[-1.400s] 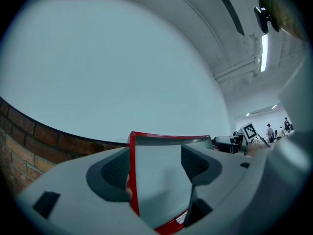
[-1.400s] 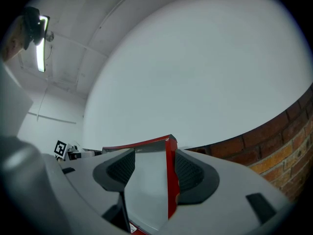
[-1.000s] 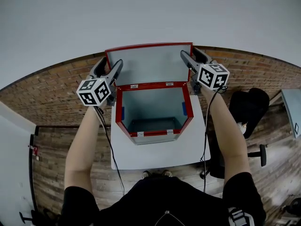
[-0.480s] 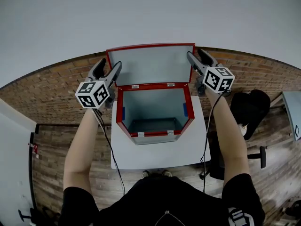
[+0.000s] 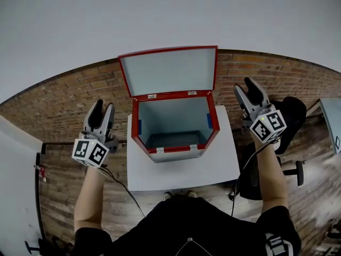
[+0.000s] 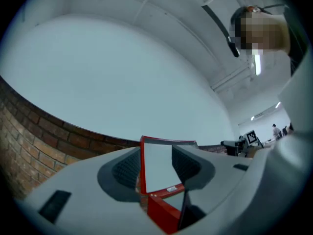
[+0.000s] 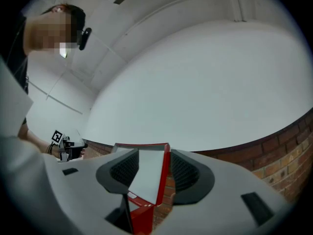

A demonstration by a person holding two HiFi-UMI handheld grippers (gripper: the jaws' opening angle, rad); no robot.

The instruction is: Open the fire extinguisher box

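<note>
There is 1 red fire extinguisher box (image 5: 173,137), its 1 lid (image 5: 169,71) standing open and upright, on 1 white table (image 5: 213,169). The box is between the 2 grippers, apart from both. The left gripper (image 5: 104,105) and the right gripper (image 5: 244,85) point forward toward the brick wall (image 5: 64,95), forearms stretched. Both pairs of jaws have just been closing but are apart, with nothing between them.

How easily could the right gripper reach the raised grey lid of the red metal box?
Probably yes: nothing stands between the right gripper and the raised grey lid of the red metal box. Its jaws have just been closing but stand apart and empty.
</note>
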